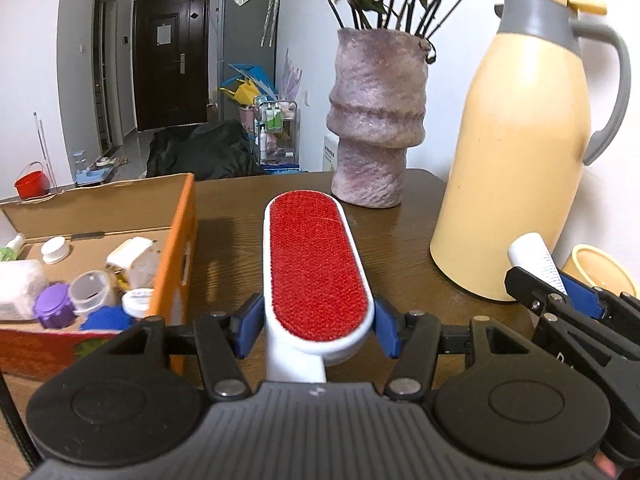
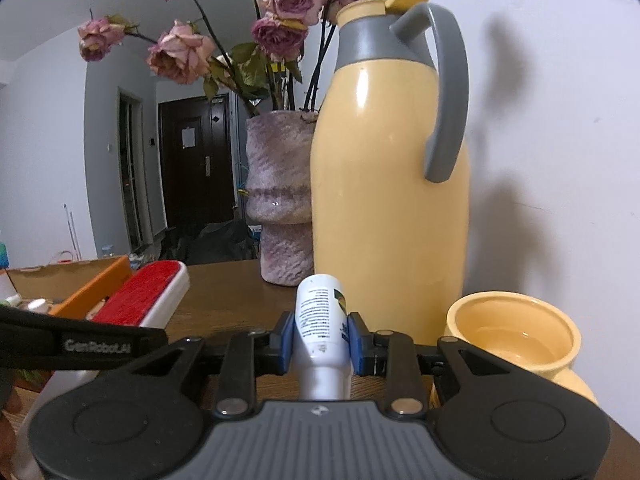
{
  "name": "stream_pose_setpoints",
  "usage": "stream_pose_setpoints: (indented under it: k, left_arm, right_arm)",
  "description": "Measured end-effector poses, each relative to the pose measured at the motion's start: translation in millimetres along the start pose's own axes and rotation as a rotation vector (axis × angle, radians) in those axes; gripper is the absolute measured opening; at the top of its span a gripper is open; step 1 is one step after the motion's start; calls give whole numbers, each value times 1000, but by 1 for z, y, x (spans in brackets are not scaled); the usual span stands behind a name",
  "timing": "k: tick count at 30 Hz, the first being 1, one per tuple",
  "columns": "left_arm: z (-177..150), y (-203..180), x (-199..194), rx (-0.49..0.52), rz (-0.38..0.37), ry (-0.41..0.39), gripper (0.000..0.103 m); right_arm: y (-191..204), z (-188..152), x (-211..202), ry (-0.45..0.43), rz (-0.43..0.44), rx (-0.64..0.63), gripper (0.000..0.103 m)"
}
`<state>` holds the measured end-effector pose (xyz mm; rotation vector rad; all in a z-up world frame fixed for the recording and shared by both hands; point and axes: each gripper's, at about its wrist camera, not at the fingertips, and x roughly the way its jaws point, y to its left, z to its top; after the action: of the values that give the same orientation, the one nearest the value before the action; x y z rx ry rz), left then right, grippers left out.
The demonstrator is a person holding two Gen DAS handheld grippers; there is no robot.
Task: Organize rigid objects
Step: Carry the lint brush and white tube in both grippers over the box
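My left gripper (image 1: pixel 318 330) is shut on a white lint brush (image 1: pixel 314 264) with a red bristle face, held just above the brown table (image 1: pixel 400 248); its blue pads (image 1: pixel 386 330) press both sides near the handle. The brush (image 2: pixel 144 298) also shows at the left of the right wrist view. My right gripper (image 2: pixel 320 340) is shut on a small white bottle (image 2: pixel 320 316) with printed text, its tip pointing forward; the same bottle (image 1: pixel 536 258) appears at the right of the left wrist view. An open cardboard box (image 1: pixel 176 248) holding several jars and bottles stands left of the brush.
A tall yellow thermos jug (image 2: pixel 390 184) with a grey handle stands right ahead, a yellow cup (image 2: pixel 516 340) beside it. A mottled purple vase (image 1: pixel 374 128) of dried roses sits at the table's back edge. Beyond lie a dark door and floor clutter.
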<state>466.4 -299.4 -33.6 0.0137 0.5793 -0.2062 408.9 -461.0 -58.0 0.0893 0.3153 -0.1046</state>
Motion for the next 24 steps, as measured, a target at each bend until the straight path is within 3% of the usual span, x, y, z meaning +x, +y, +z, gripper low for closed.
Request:
stream_pose_setpoints:
  k: [24]
  left_arm:
    - [-35,83,-106,-53,27,-72,59]
  right_arm:
    - [97,-22,-80,-48,62,16,27]
